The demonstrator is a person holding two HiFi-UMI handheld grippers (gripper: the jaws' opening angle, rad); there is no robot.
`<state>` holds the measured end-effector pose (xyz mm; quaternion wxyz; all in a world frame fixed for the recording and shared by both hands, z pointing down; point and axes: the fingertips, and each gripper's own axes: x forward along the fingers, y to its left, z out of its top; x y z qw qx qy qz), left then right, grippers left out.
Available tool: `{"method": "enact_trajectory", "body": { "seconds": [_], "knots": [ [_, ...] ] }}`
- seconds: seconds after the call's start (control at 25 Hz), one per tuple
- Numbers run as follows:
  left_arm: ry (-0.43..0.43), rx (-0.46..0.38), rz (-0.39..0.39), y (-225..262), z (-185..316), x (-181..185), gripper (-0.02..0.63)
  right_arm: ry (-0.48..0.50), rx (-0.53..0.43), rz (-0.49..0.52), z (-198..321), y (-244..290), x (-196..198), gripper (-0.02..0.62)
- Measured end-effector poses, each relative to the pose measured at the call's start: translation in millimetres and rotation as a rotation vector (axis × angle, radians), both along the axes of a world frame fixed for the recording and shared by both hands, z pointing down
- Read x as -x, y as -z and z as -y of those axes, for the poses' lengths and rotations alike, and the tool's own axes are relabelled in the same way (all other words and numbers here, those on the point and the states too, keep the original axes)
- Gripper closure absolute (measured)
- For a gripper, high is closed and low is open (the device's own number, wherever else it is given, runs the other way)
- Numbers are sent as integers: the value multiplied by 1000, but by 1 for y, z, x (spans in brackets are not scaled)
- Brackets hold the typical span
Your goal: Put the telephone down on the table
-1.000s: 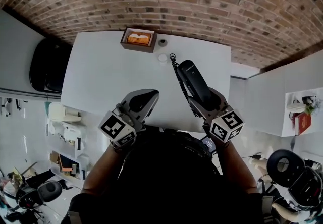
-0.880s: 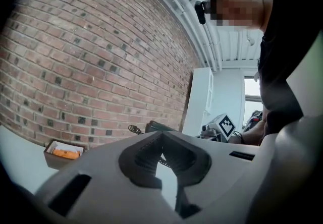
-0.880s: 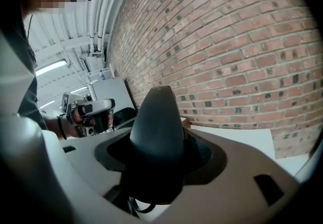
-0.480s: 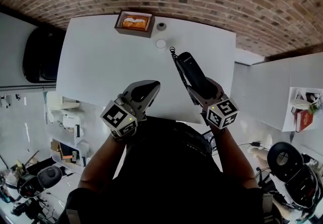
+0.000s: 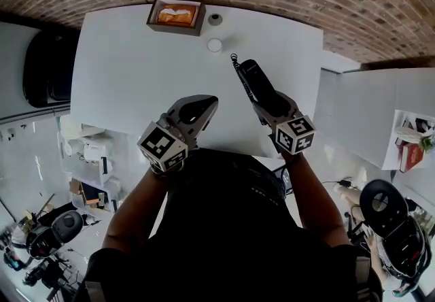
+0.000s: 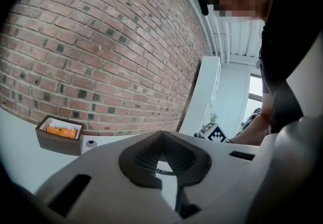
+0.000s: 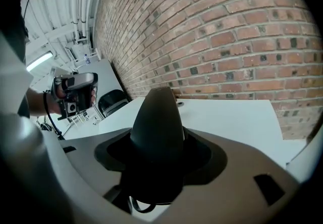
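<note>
I'm gripping the telephone [image 5: 250, 80] in my right hand-held gripper [image 5: 266, 99], jaws clamped on it, over the right part of the worktop [image 5: 129, 69]. Its cord [image 5: 235, 62] is curling off the far end. My left hand-held gripper [image 5: 202, 105] is hovering beside it, jaws closed on nothing.

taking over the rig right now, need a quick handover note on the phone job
Right claw: shut on the black telephone, which points away over the white table, with its coiled cord trailing beside it.
Left claw: shut, empty, held over the table's near edge.
At the table's far edge: a wooden box with something orange inside, and two small round items beside it.
Done: telephone is gripped and over the table.
Left: lower it onto bare tabletop, open the right claw, withdraw. I cannot tell whether the handset touches the surface yet.
</note>
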<state>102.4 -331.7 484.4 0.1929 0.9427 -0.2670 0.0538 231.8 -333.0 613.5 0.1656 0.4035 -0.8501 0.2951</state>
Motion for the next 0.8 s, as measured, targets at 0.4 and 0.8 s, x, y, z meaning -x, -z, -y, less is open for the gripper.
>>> {"method": "enact_trajectory", "body": {
  "seconds": [0.4, 0.8],
  "knots": [
    [1, 54, -7, -25, 9, 0, 598, 16, 85, -62, 2, -61, -2, 322],
    [4, 100, -17, -42, 10, -2, 598, 26, 158, -142, -2, -110, -12, 322]
  ]
}}
